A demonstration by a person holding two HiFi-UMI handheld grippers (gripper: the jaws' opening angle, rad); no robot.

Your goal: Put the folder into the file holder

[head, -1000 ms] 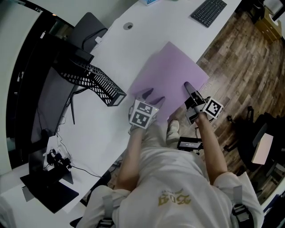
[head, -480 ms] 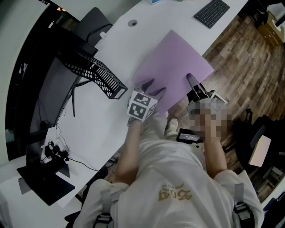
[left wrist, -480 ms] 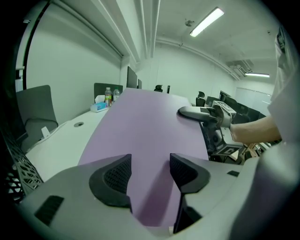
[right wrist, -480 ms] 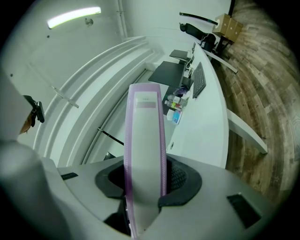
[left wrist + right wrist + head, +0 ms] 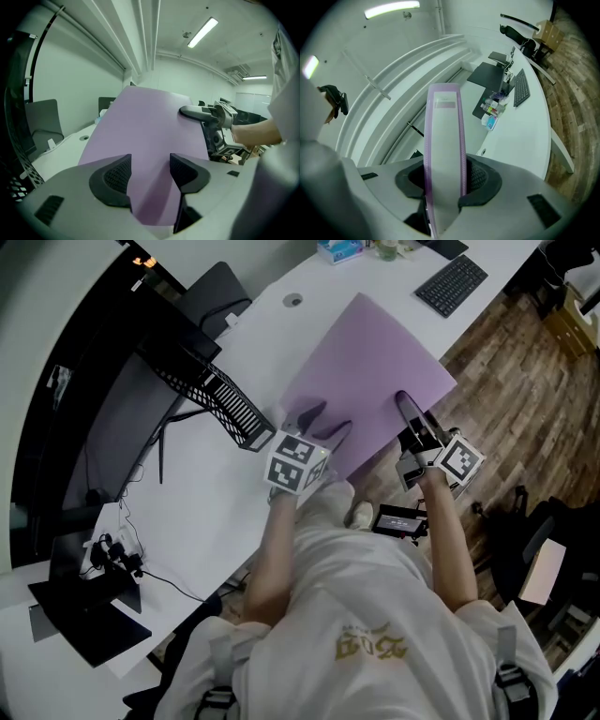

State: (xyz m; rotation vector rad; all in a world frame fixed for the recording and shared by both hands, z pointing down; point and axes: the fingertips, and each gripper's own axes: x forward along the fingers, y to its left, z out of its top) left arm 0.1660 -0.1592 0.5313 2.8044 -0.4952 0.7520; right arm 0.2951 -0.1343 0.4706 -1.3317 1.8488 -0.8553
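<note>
Right claw (image 5: pixel 443 180), mine: pinching the purple folder (image 5: pixel 370 367) by its edge. Left claw (image 5: pixel 150 171), mine: pads spread, folder's face between them, unpressed. Folder: tilted over the white desk (image 5: pixel 272 338), beside the black mesh file holder (image 5: pixel 211 399), outside it.

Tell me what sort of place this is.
Most likely an office: a long white desk with a keyboard on it, a black mesh file holder, and tube lights on the ceiling.
</note>
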